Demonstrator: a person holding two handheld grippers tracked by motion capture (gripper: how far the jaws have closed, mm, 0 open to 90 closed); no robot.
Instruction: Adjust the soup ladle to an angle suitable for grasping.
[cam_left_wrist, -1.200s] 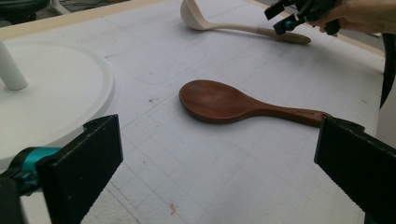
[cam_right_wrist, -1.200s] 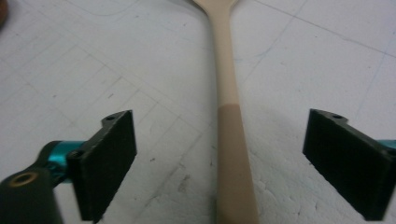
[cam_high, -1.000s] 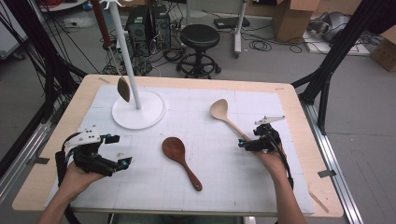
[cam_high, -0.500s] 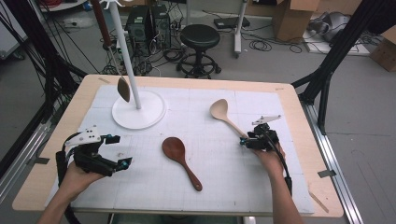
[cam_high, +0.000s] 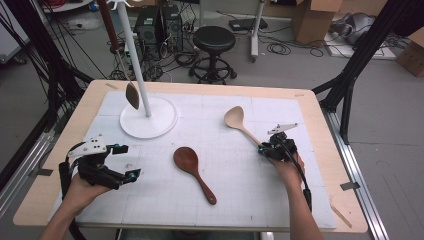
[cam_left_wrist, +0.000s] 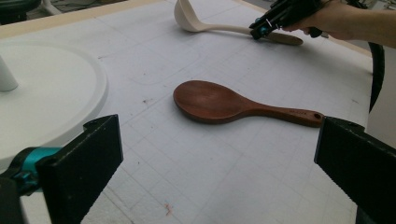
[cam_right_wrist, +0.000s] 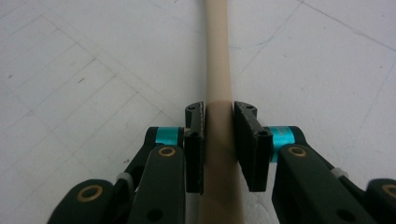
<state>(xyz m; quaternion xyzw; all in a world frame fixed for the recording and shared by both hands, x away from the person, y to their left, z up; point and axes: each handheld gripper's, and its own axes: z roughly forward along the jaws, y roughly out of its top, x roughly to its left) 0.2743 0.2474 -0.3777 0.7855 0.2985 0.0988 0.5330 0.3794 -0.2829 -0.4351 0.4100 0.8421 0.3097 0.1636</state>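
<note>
Having just been closing, the right tongs (cam_right_wrist: 218, 140) clamp the pale spoon's (cam_high: 239, 123) handle on the worktop (cam_high: 310, 105), right of the brown spoon (cam_high: 192, 170), while the left tongs (cam_high: 129, 162) gape released.

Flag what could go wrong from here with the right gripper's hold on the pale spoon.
The right gripper has just been closing, its fingers now against the pale spoon handle. Risks:
1. The grip sits far back on the handle, with the bowl well ahead; on lifting, the spoon may droop or pivot.
2. The handle is rounded and smooth, so it could slip or roll between the fingers.
3. A swing toward the white stand might clip the dark spoon lying between.
</note>
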